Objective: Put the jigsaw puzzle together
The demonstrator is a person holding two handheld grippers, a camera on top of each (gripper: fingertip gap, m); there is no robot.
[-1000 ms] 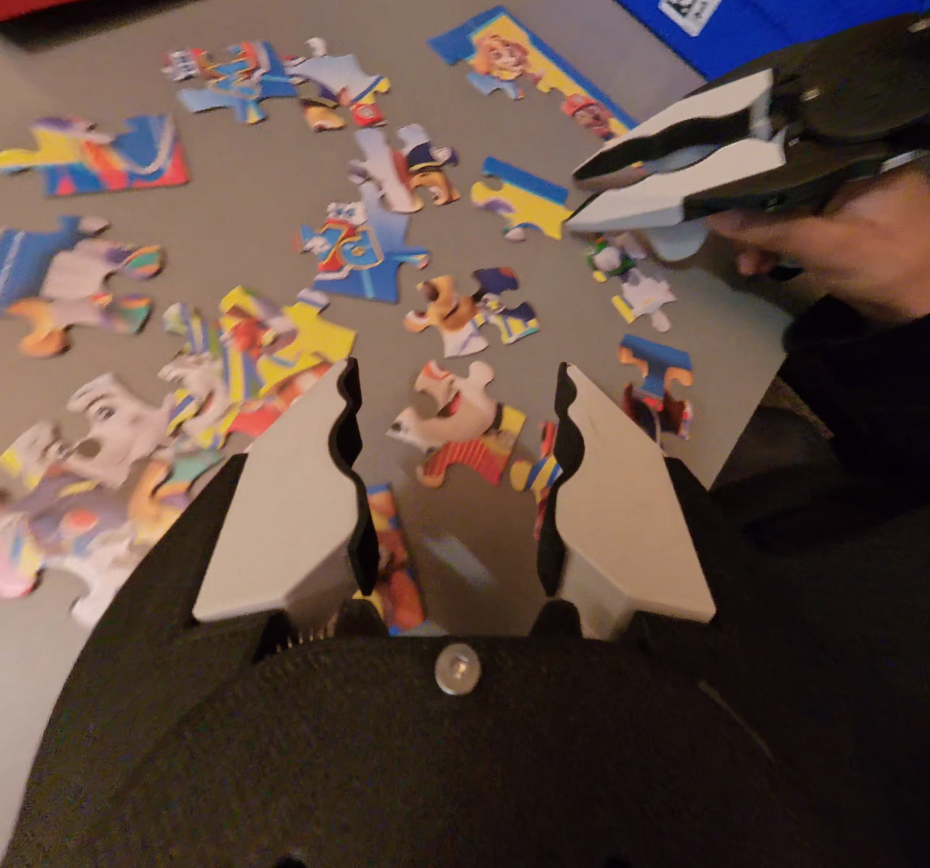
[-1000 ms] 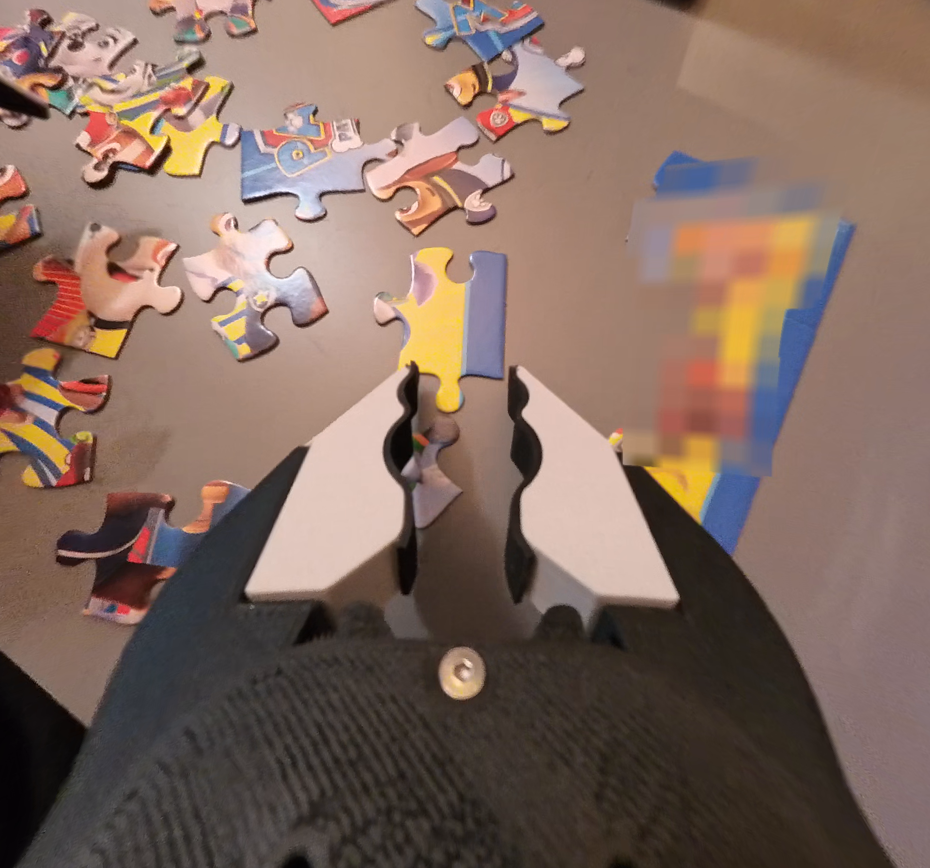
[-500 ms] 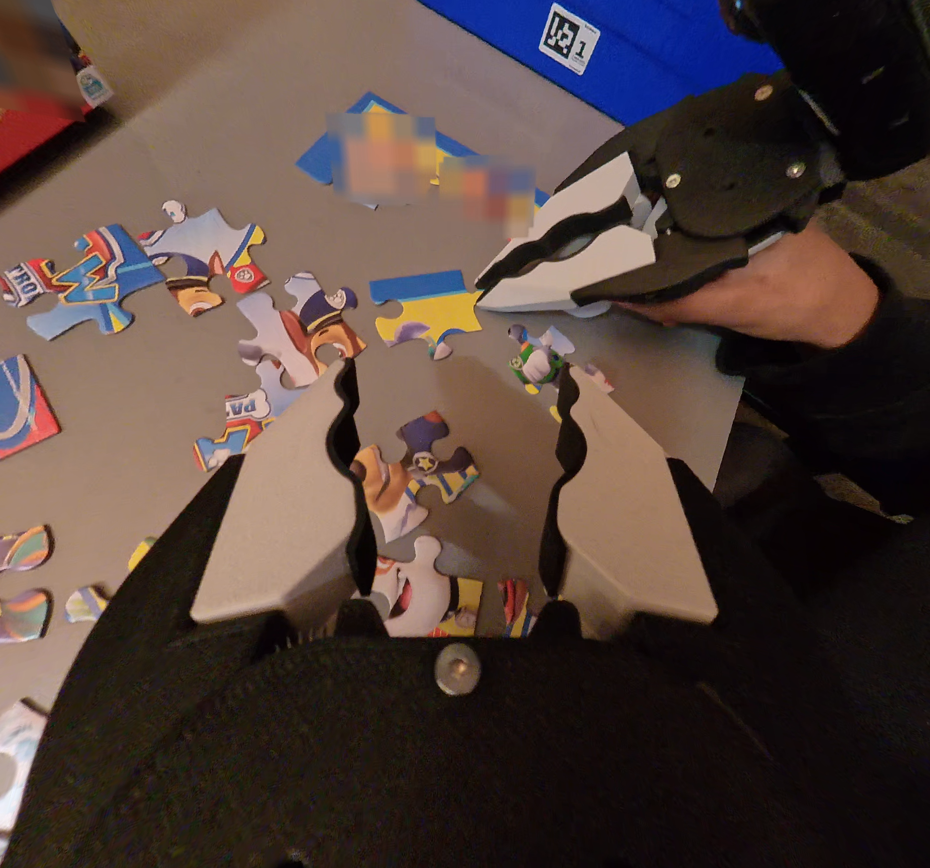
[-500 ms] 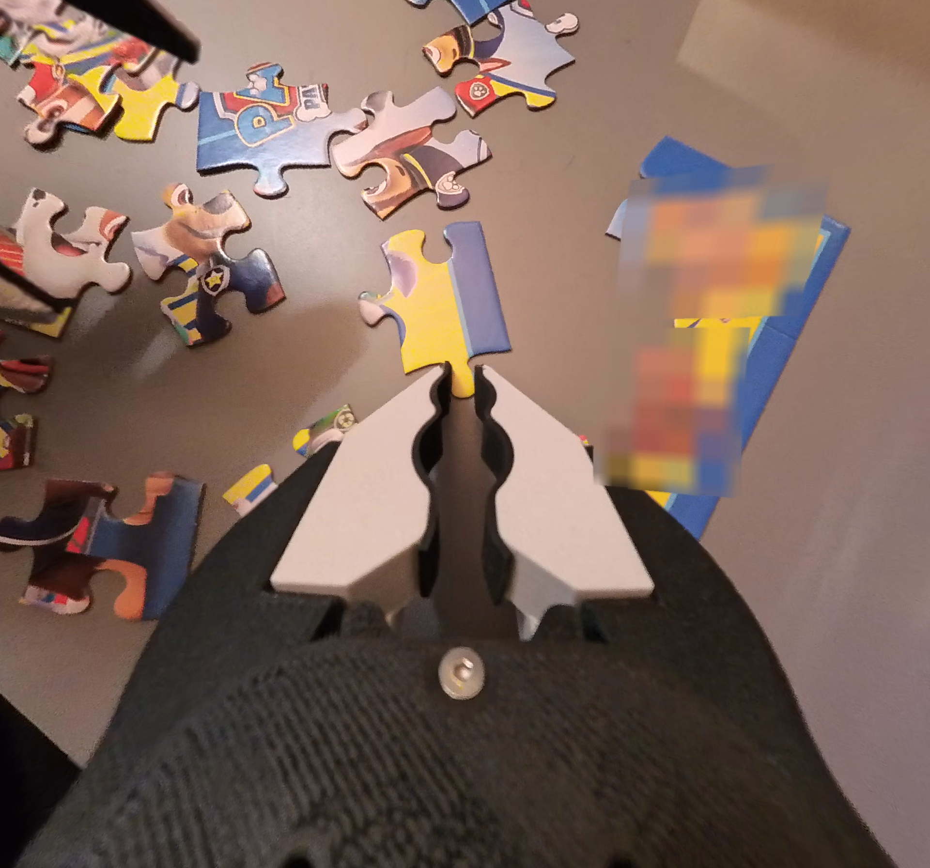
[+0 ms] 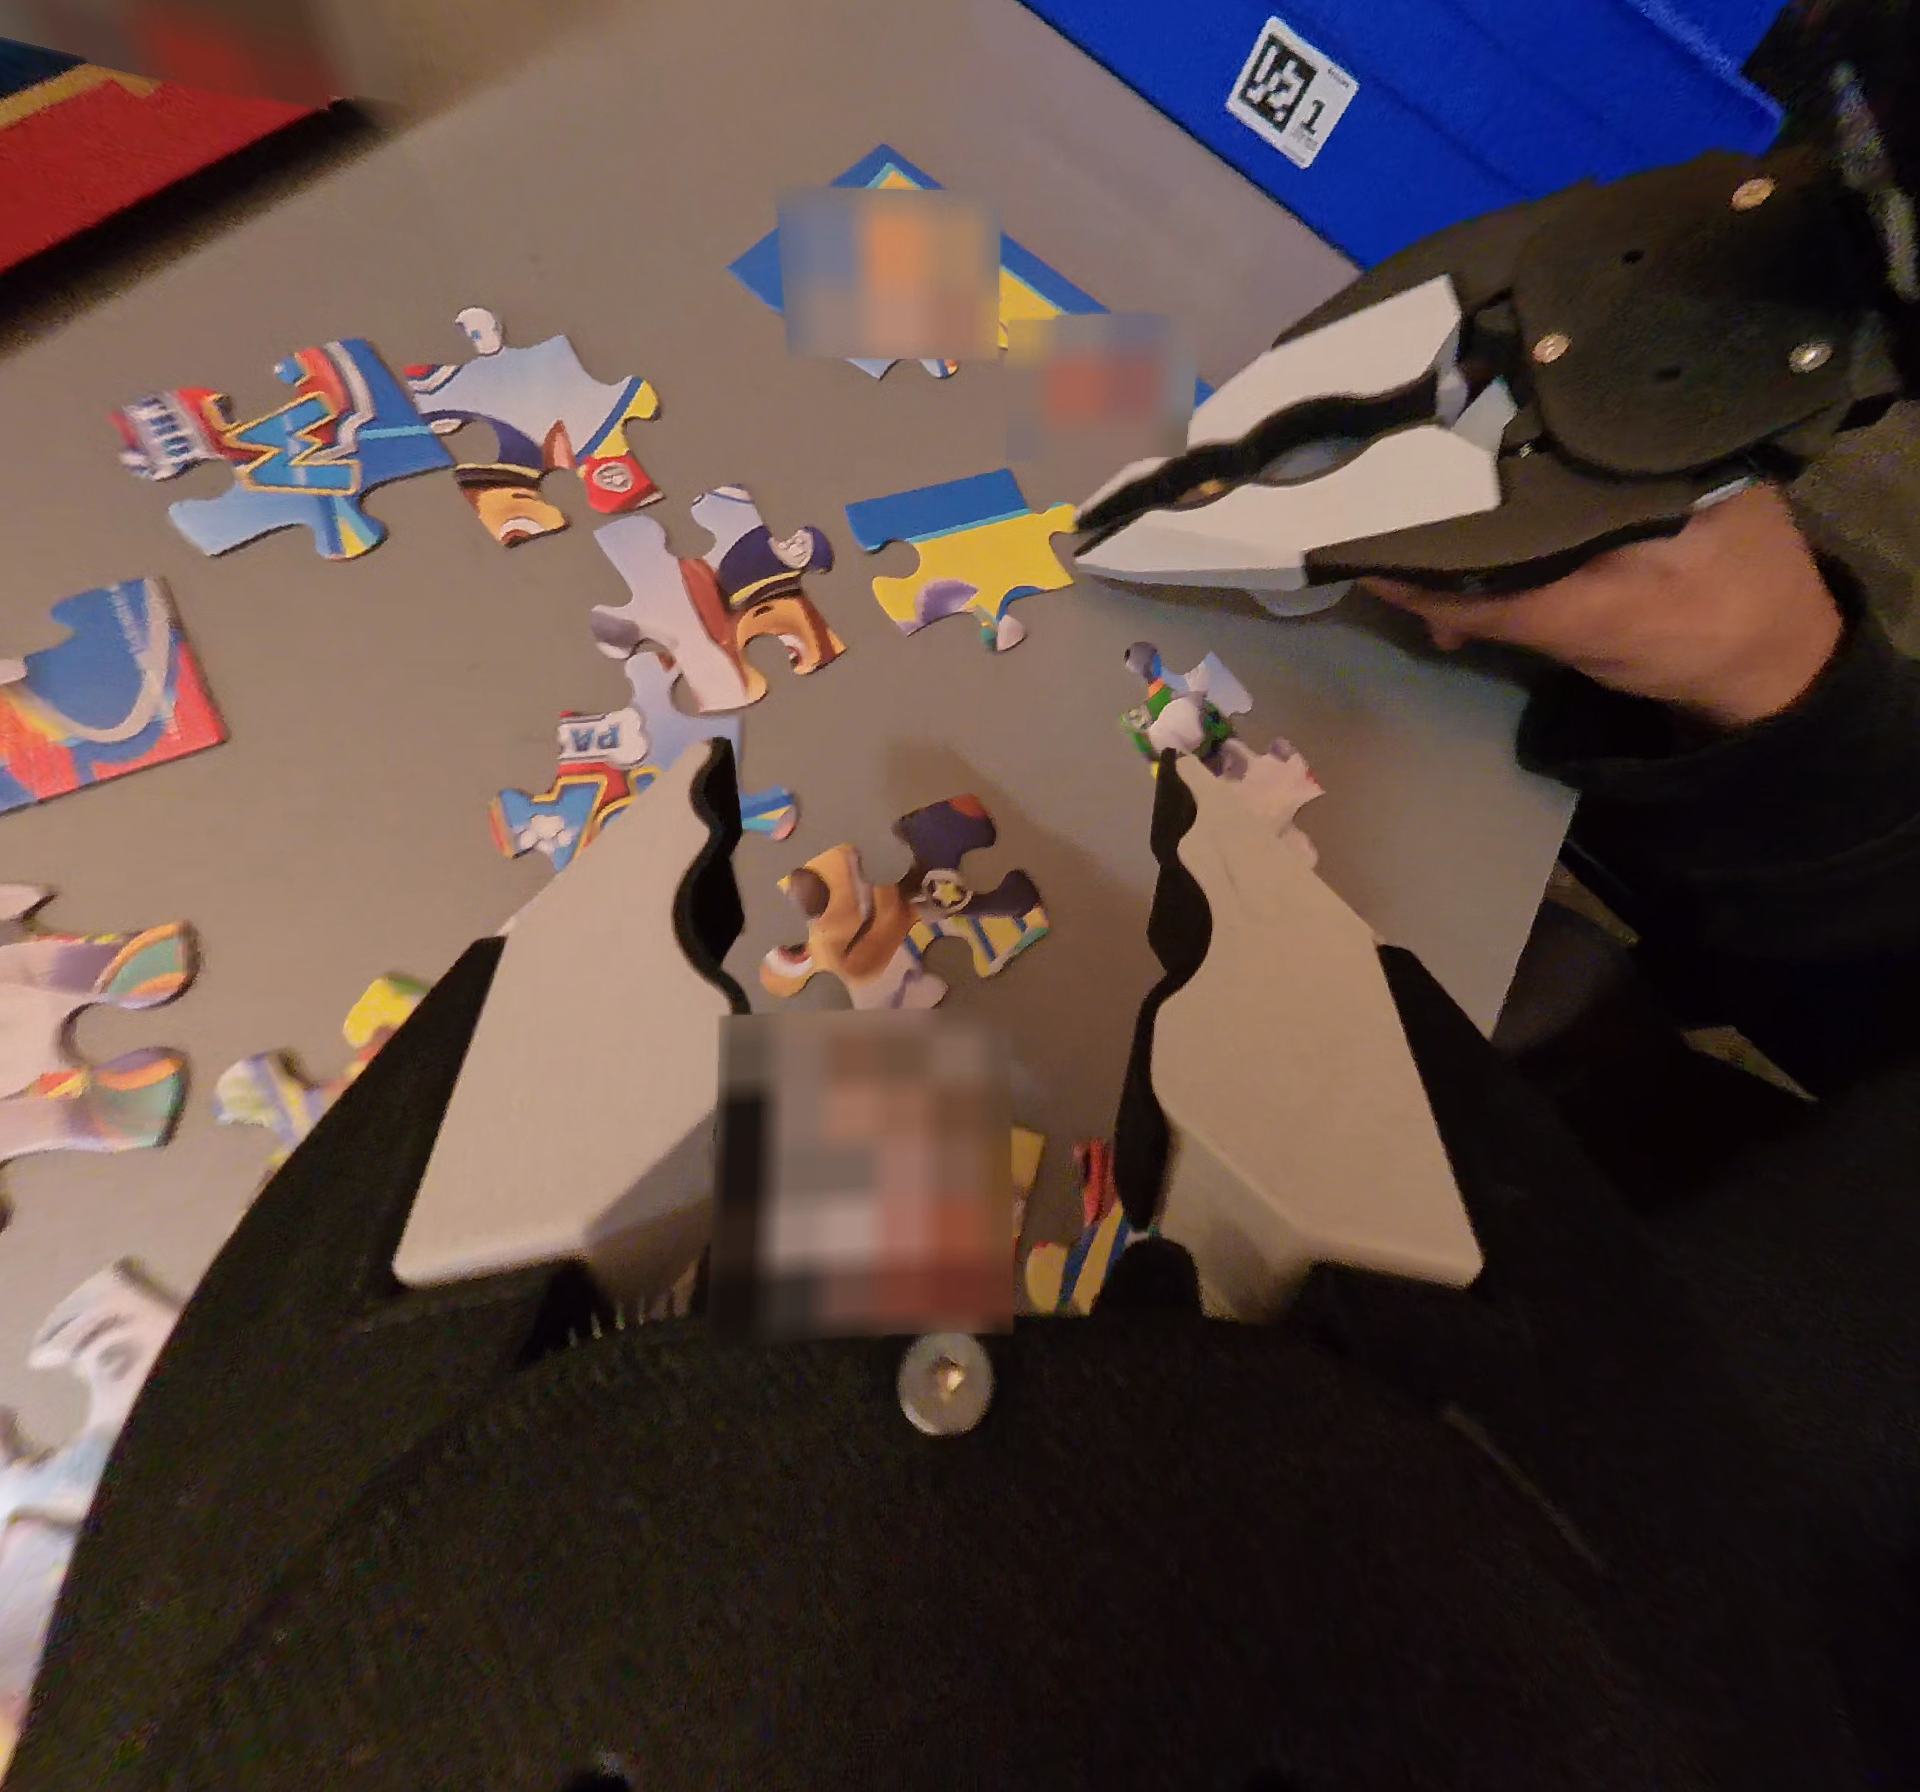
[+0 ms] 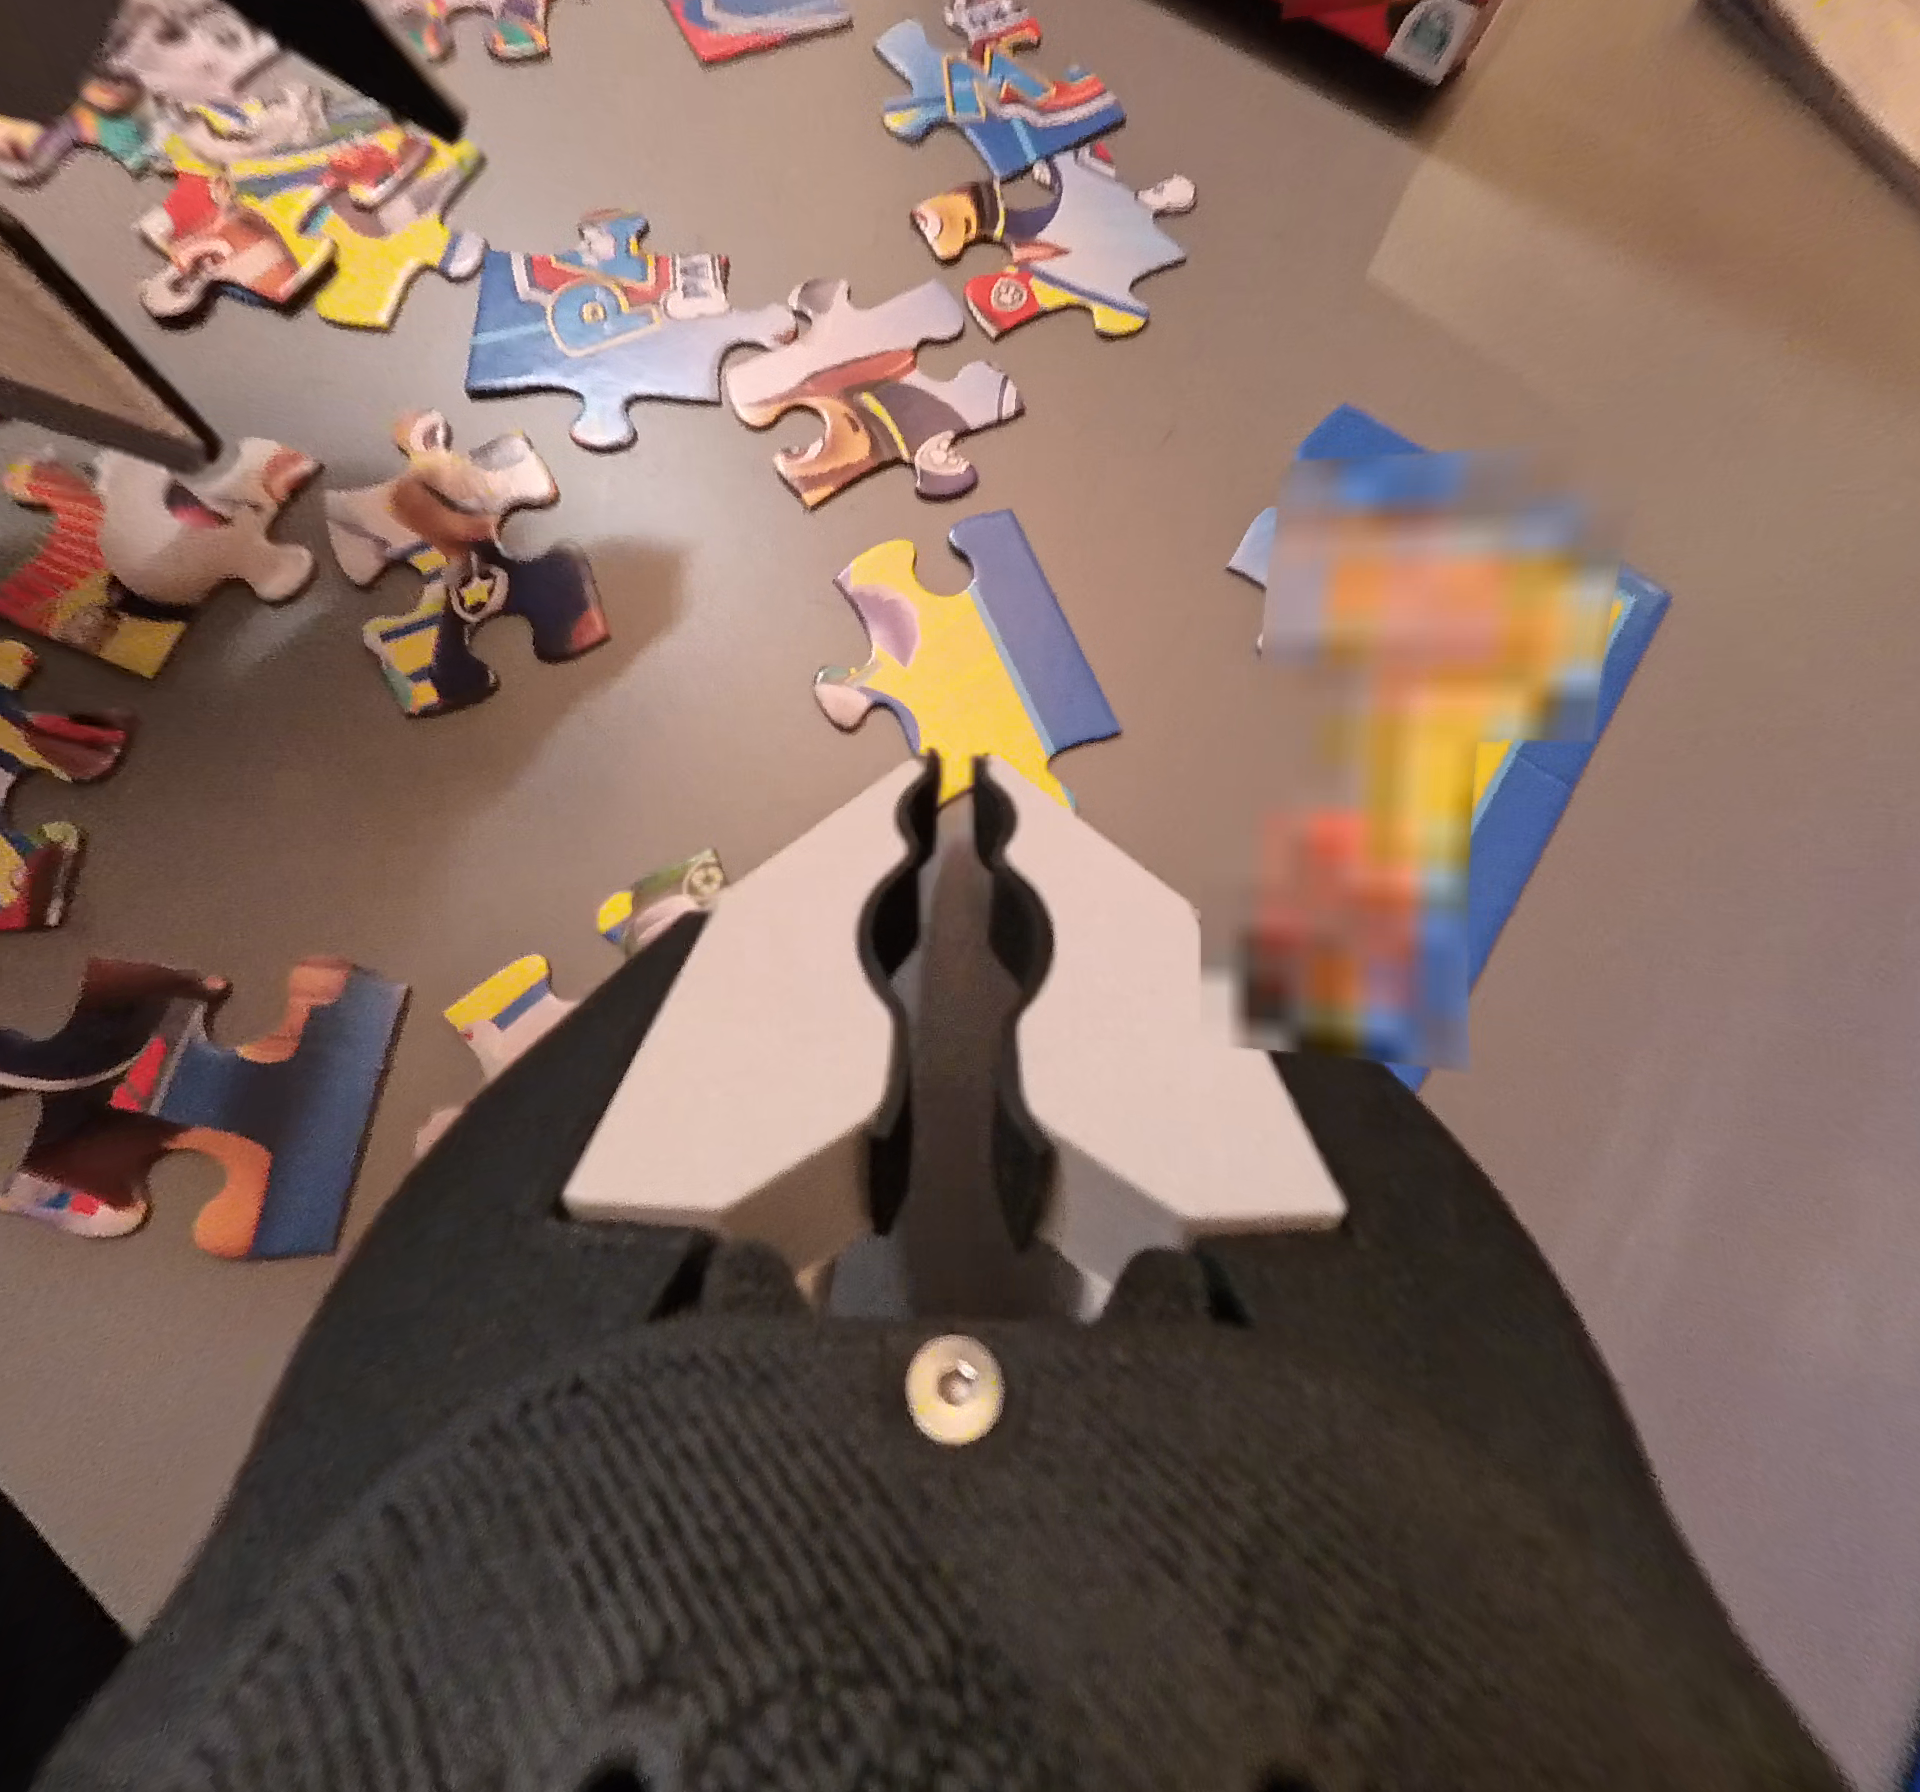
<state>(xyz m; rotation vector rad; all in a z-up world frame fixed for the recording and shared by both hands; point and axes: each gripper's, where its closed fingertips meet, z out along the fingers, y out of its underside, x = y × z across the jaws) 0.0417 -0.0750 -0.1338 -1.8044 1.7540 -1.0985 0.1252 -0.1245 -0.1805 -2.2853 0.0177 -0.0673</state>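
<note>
Many loose jigsaw pieces lie face up on the grey table (image 5: pixel 644 163). My right gripper (image 6: pixel 956 771) has its jaws almost together. Its tips sit at the near tab of a yellow and blue edge piece (image 6: pixel 966 641), which lies flat on the table. The left wrist view shows the same: the right gripper (image 5: pixel 1086 527) meets that piece (image 5: pixel 966 547) at its right tab. My left gripper (image 5: pixel 940 776) is wide open and holds nothing. It hovers over a brown, navy and yellow piece (image 5: pixel 904 911) that lies between the fingers untouched.
A joined section with a blue border (image 6: pixel 1538 807) lies right of the yellow piece. A blue bin (image 5: pixel 1403 28) stands at the back right, a red box (image 5: pixel 125 153) at the back left. The table's edge (image 5: pixel 1507 911) runs close on the right. There is about 12 centimetres between the tips of the two grippers.
My right jaws closed from partly open to almost together and moved forward off a small piece to the yellow piece's tab. My left gripper stayed open and swung toward the right gripper.
</note>
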